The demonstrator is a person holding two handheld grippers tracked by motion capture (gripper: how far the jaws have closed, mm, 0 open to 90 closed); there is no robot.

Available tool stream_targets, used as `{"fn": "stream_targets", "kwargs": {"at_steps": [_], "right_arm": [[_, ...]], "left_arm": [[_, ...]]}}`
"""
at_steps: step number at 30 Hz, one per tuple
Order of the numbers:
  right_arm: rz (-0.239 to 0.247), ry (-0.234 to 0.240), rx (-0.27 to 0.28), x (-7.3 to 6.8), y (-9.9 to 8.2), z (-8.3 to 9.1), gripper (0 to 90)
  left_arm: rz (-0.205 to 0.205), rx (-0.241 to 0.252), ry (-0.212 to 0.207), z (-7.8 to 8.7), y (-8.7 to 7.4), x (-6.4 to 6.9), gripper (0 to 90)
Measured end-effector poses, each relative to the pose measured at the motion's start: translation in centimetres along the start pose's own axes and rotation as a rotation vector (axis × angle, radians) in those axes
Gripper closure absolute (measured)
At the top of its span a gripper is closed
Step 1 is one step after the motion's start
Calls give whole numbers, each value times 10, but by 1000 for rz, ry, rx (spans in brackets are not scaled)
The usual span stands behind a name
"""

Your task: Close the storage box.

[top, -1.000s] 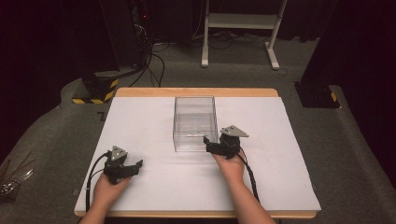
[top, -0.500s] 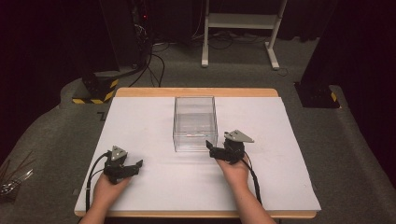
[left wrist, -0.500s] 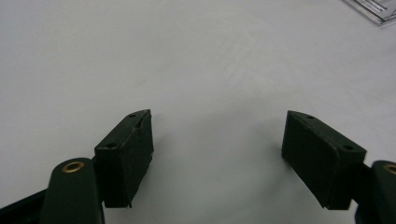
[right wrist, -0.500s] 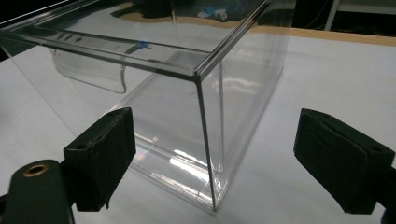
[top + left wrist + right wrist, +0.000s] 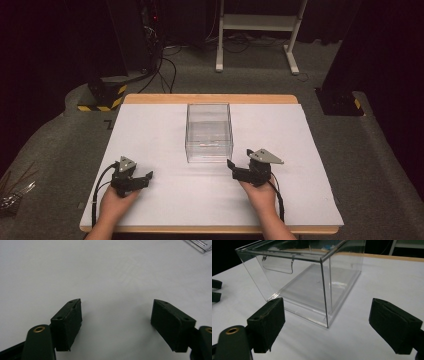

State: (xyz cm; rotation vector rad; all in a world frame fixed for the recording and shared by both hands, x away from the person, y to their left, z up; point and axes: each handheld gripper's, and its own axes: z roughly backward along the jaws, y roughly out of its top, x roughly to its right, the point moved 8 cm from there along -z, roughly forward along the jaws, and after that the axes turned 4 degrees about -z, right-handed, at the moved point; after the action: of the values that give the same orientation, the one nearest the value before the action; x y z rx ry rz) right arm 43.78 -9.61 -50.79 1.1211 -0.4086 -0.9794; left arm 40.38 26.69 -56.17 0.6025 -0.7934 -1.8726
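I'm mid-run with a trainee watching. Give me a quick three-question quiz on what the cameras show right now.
1. True or false: the right gripper is clamped on the clear plastic box.
2. Which gripper is nearer the box? A) left gripper B) right gripper C) both equally near
3. Fill in: the box stands on a ____ sheet that covers the wooden table.

Key:
1. False. In the right gripper view its jaws stand wide apart, short of the box's near corner, touching nothing.
2. B. The left gripper rests open on bare sheet, well off to the side.
3. White.
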Motion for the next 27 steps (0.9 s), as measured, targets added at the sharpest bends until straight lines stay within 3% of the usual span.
{"fn": "stream_targets", "kwargs": {"at_steps": [8,15,17,18,19,20,21,22,24,27], "right_arm": [[1,-20,-14,11,-11,19,136],[12,-78,-54,37,-21,38,136],[8,-102,-89,46,-28,42,136],[10,-128,-131,56,-36,44,134],[10,-128,-131,56,-36,44,134],[10,-153,-193,62,-48,44,131],[10,-153,-193,62,-48,44,131],[2,-165,-260,66,-57,39,138],[6,-184,-319,67,-61,35,129],[30,-214,-325,66,-61,34,154]], "left_arm": [[-2,0,1,0,0,0,250],[-2,-1,1,0,0,0,249],[-2,-1,1,0,0,0,249],[-2,-1,1,0,0,0,249],[-2,-1,1,0,0,0,249],[-2,-1,1,0,0,0,249],[-2,-1,1,0,0,0,249],[-3,0,2,0,0,0,249],[-3,0,2,0,0,0,249],[-2,0,1,0,0,0,249]]}}
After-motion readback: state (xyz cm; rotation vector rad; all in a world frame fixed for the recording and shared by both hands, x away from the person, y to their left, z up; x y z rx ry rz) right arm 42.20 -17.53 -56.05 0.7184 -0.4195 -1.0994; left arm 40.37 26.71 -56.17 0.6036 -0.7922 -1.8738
